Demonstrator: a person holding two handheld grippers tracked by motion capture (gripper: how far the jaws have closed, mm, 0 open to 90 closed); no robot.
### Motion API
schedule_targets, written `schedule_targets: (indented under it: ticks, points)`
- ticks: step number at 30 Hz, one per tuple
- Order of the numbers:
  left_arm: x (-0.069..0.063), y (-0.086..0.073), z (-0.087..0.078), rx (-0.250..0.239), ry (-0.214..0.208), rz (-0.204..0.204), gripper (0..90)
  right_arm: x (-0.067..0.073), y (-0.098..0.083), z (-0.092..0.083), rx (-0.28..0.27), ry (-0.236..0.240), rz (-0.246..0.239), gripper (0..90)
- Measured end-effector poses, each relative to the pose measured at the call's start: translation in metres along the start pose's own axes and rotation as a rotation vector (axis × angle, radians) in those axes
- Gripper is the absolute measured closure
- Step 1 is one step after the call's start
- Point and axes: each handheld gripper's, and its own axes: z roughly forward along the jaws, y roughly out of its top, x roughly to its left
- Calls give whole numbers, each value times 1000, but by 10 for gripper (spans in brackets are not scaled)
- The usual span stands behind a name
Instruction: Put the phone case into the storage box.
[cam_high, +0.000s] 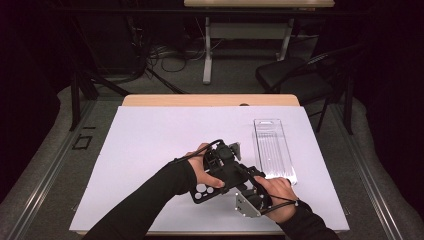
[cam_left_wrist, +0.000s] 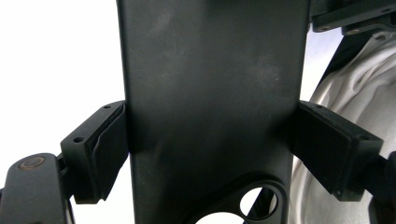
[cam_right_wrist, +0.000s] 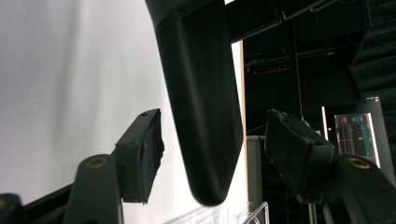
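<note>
Near the worktop's (cam_high: 150, 140) front edge, our left gripper (cam_left_wrist: 210, 154) fingers clamp a black phone case (cam_left_wrist: 210, 93). Our right gripper's (cam_right_wrist: 212, 149) fingers straddle its end, not yet touching. Next we likely close squarely on it.

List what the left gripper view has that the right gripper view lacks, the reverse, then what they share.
Left gripper view: the left tool clamped on the long edges of the black phone case, its round camera cut-out. Right gripper view: the right tool open around the case's end, a clear plastic tray, a lit screen. Both: the case and the white tabletop.
</note>
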Motion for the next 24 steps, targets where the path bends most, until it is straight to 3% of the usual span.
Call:
schedule_targets:
  ticks: [4,13,24]
  points:
    - [-2,2,0,-5,-5,6,148,1,0,0,7,-17,-29,405]
    - [-4,4,1,-2,-11,8,148,5,-2,2,30,-19,-32,467]
    - [-4,5,3,7,-17,6,148,9,-1,3,38,-30,-41,466]
